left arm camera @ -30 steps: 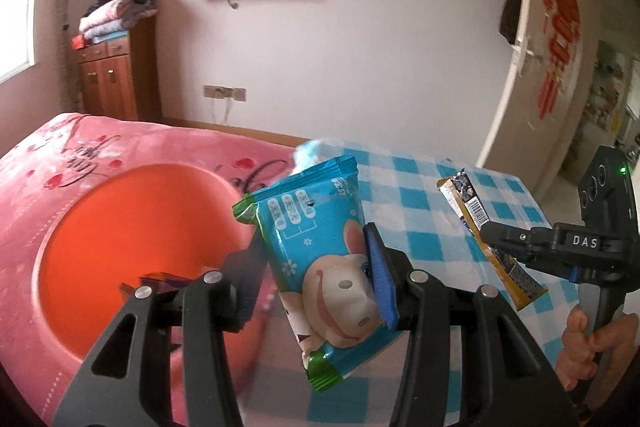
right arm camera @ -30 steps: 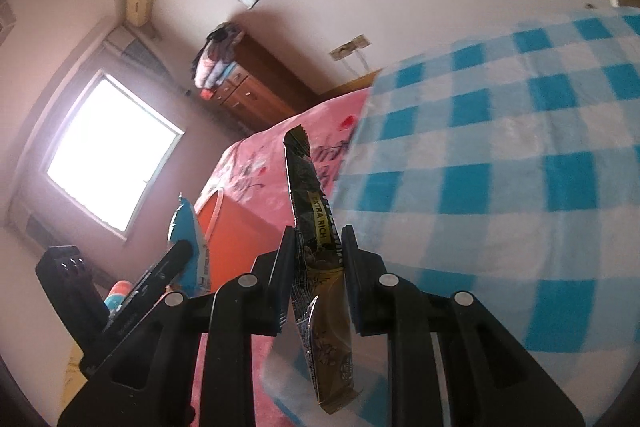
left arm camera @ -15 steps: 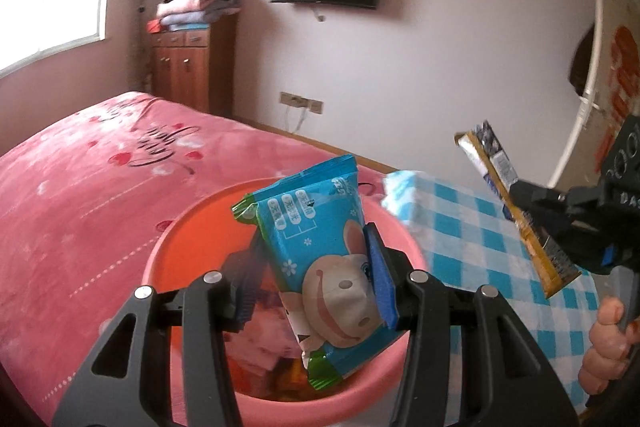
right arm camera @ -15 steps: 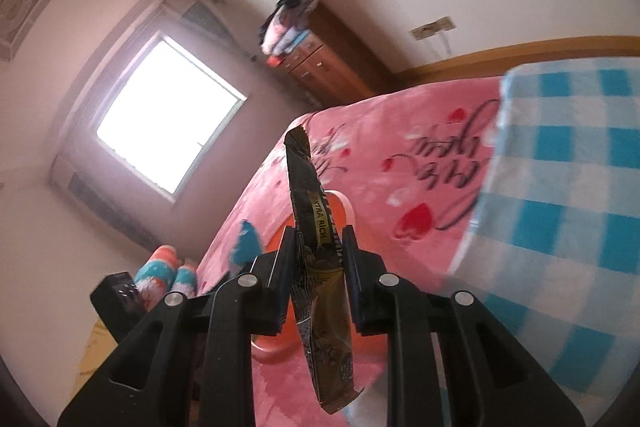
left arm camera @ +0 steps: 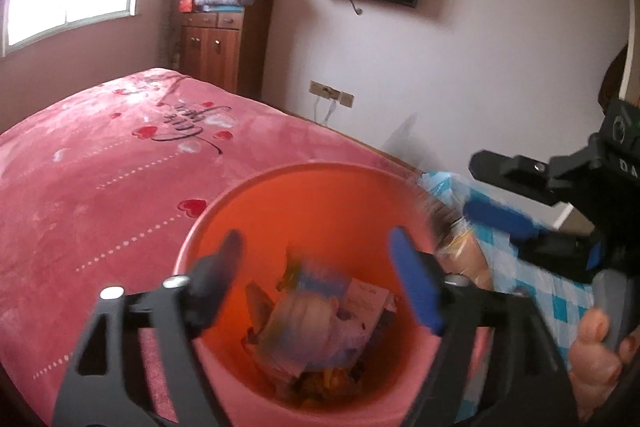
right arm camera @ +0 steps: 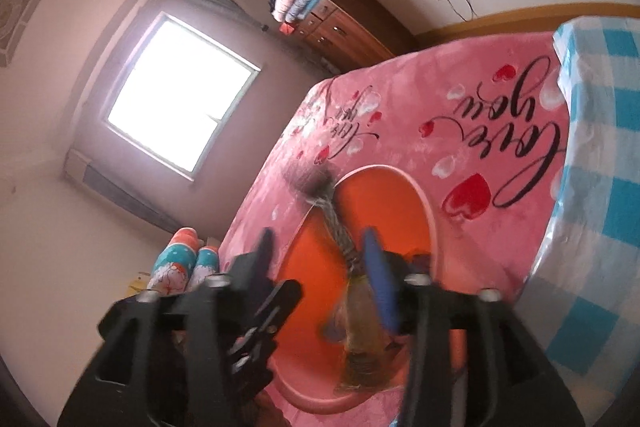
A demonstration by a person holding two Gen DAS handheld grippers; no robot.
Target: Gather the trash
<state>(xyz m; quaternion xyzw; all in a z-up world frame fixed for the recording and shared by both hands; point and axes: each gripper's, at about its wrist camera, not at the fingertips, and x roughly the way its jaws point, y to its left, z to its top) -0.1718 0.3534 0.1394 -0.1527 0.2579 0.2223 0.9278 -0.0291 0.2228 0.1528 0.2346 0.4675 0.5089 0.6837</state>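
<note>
From the left wrist view, the left claw point(left arm camera: 316, 283) hangs over the orange bin point(left arm camera: 248, 195), which sits on the pink bedspread point(left arm camera: 100, 179); its jaws are opening and nothing is pressed between them, while a blurred blue snack packet point(left arm camera: 308, 315) lies below among the other wrappers point(left arm camera: 360, 307) in the bin. The step in hand looks like the drop, and doing it well means keeping the claw centred over the mouth of the bin until the packet is clear of both pads. At the right edge of this view the right claw point(left arm camera: 496, 187) also reaches toward the bin's rim, so the two should stay apart from each other. From the right wrist view, the right claw point(right arm camera: 320, 259) points down at the same bin point(right arm camera: 424, 195), its jaws opening; a long gold and dark wrapper point(right arm camera: 360, 327) shows between them, blurred, beside the blue pad, and no pad seems to press it. I judge it is slipping free, so the claw should hold over the bin's middle, not its rim, lest the wrapper land on the bedspread or the checked cloth point(right arm camera: 600, 187).
</note>
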